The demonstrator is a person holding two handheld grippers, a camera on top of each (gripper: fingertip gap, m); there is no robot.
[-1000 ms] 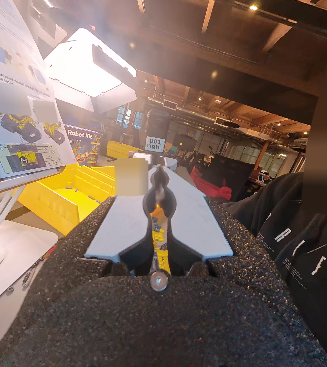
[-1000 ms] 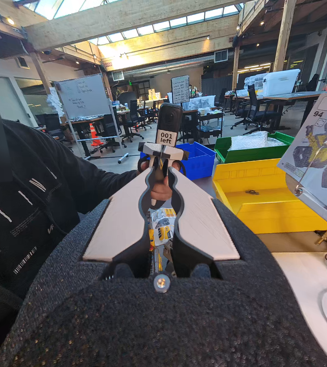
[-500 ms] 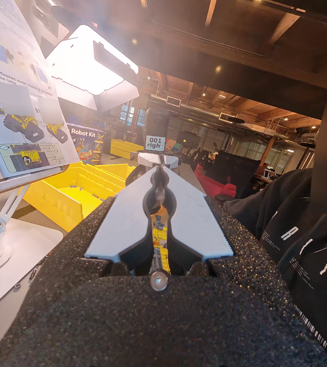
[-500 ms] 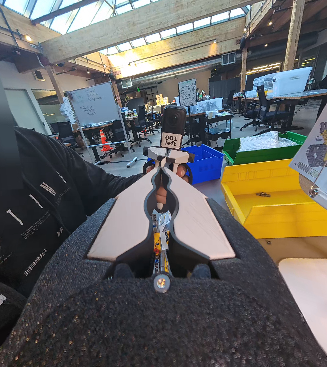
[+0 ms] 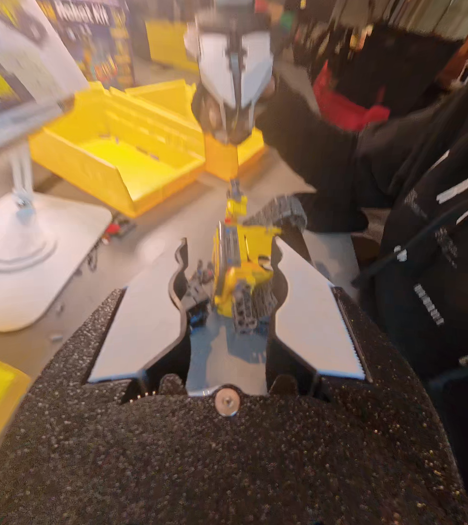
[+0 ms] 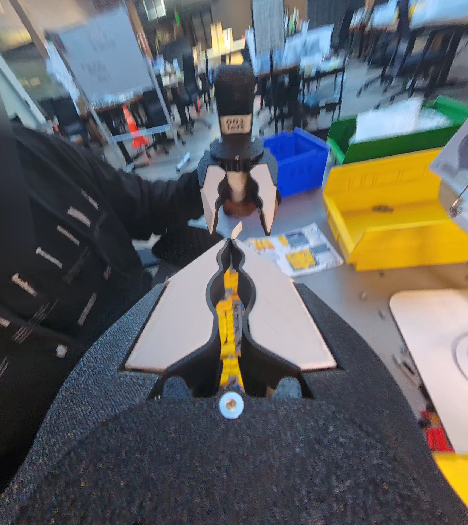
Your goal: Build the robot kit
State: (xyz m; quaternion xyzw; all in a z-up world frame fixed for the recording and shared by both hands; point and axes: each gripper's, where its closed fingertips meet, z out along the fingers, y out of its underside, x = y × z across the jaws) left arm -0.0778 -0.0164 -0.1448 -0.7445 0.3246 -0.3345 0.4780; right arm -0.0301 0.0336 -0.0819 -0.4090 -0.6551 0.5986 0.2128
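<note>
My left gripper (image 5: 230, 244) is open, its fingers on either side of a yellow and black brick-built model (image 5: 241, 272) on the grey table. It also shows in the right wrist view (image 6: 238, 230), open, low over the table. My right gripper (image 6: 230, 241) is shut, tips touching, above the same yellow model (image 6: 228, 321), which shows through the gap between its fingers. A small pale sliver (image 6: 237, 228) sits just past its tips; I cannot tell if it is held. In the left wrist view the right gripper (image 5: 231, 139) points down towards me. Both views are blurred.
A yellow bin (image 5: 119, 159) (image 6: 392, 216) stands beside a white stand base (image 5: 28, 250) (image 6: 440, 355) that carries an instruction sheet. A leaflet (image 6: 298, 250) lies on the table. Blue (image 6: 298, 162) and green (image 6: 397, 136) bins are farther back. A person's black sleeve (image 5: 326, 147) reaches in. One gripper's finger ends stand about 10 cm off the other's.
Both views have swung down from the room to the table. My left gripper has opened over the model. The two grippers, tip to tip before, have drawn apart.
</note>
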